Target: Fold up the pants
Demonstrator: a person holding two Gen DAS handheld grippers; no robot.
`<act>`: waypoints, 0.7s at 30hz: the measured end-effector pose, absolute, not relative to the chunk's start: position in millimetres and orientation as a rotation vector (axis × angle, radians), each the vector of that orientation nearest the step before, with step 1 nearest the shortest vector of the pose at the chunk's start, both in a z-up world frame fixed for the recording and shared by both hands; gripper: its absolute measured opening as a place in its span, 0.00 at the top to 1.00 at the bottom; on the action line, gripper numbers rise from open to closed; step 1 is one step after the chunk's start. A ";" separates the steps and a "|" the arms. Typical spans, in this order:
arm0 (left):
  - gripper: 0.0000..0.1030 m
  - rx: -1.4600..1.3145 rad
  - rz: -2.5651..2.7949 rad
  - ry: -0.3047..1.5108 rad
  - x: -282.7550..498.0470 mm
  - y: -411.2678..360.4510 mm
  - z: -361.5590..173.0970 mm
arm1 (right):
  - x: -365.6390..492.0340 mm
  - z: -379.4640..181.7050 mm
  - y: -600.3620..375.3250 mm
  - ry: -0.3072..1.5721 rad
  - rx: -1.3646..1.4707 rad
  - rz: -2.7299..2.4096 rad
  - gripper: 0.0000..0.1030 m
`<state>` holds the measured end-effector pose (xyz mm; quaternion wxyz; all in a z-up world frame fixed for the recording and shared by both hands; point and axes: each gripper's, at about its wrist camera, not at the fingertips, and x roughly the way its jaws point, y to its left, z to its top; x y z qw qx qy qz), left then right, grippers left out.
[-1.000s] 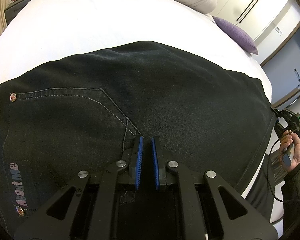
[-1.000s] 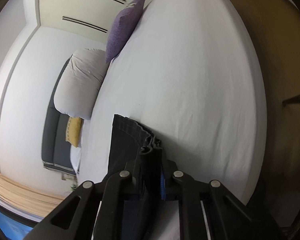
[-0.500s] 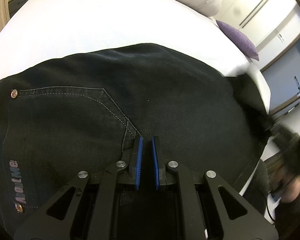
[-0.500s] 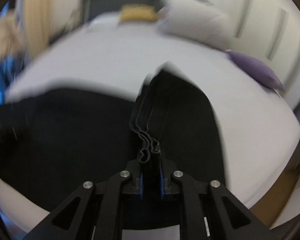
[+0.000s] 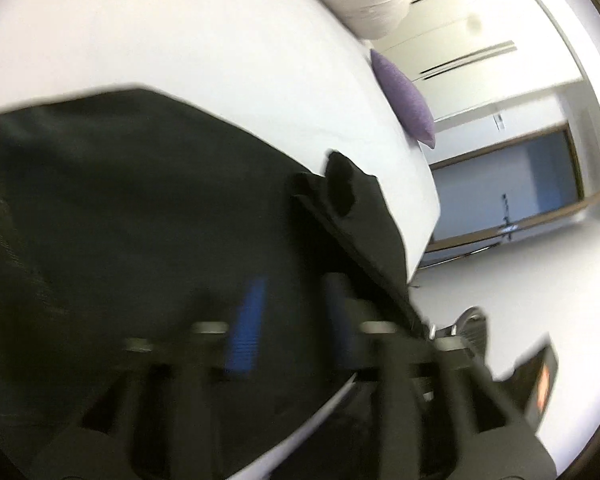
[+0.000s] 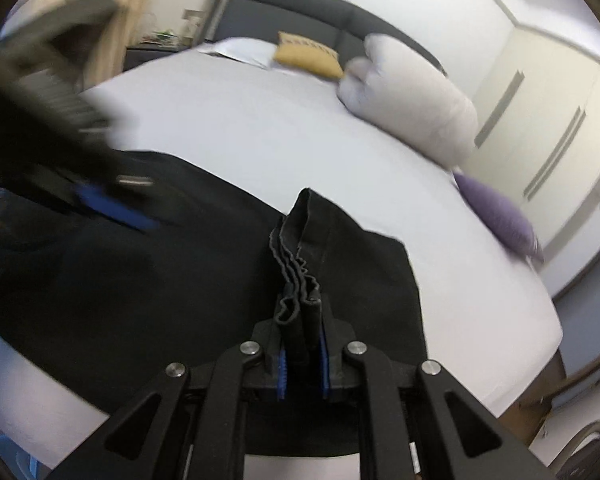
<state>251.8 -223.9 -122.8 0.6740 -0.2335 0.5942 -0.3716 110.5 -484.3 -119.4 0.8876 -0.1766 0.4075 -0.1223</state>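
Black jeans [image 5: 132, 208] lie spread on a white bed [image 5: 180, 32]. My right gripper [image 6: 302, 336] is shut on the bunched hem ends of the pants legs [image 6: 300, 264] and holds them over the rest of the pants [image 6: 120, 280]. That folded-over leg end shows in the left wrist view [image 5: 352, 200] too. My left gripper [image 5: 292, 312] is blurred, with its blue pads [image 5: 246, 324] apart, open and empty just above the pants. It also shows blurred in the right wrist view [image 6: 112, 208].
A white pillow [image 6: 412, 96], a yellow cushion [image 6: 306, 54] and a purple cushion [image 6: 496, 216] lie at the far side of the bed by a dark headboard [image 6: 300, 8]. Wardrobe doors [image 6: 548, 120] stand to the right. The bed's near edge [image 6: 40, 412] is close.
My right gripper has swung the leg ends up from the bed's edge and over the pants. My left gripper has opened, lifted off the fabric and moved right, blurring.
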 end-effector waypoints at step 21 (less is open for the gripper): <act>0.90 -0.336 -0.880 1.419 286.7 -206.4 -114.7 | 110.1 -119.4 -380.9 0.789 -0.516 -0.019 0.87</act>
